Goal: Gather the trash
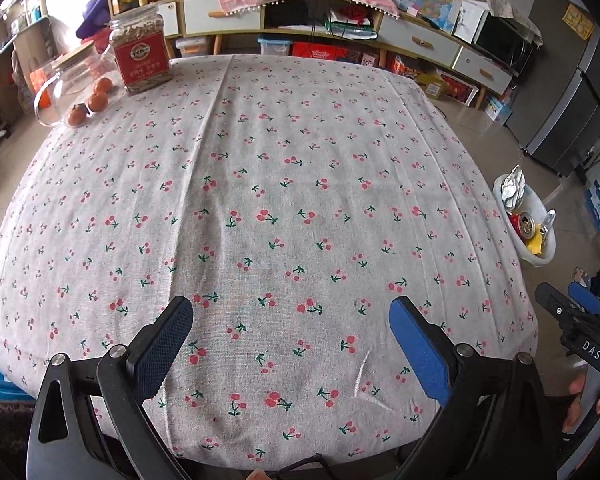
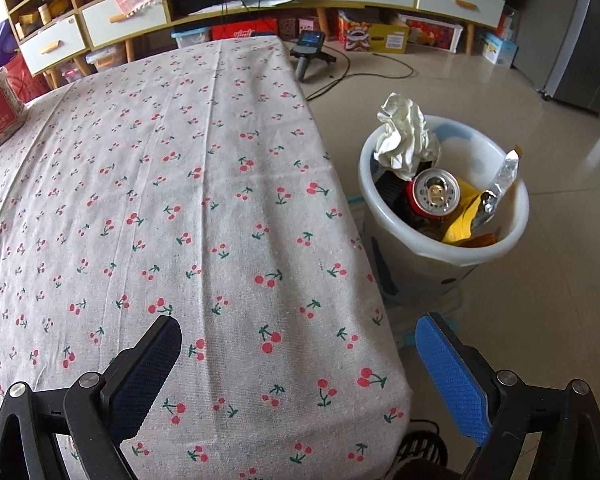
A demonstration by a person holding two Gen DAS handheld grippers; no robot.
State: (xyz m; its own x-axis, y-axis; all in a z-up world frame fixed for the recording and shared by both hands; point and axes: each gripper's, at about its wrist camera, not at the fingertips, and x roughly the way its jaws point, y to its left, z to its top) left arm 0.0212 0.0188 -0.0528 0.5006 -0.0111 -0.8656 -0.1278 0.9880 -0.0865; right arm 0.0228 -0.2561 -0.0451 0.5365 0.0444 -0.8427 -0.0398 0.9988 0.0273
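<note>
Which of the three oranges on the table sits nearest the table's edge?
The orange at the left end of the row, in front of the glass jar; the other two oranges lie further in, toward the nut container.

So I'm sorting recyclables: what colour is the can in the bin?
Red, with a silver top; the can shows best in the right wrist view.

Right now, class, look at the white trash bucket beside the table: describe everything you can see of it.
The white trash bucket looks like smooth plastic, round with a rolled rim, standing upright on the tiled floor just beside the table's cloth-covered corner. Dark markings show on its outer wall. It is nearly full: crumpled white paper pokes above the rim, beside a red can with its opened top up, a silver foil wrapper and yellow scraps. Neither gripper touches it.
</note>
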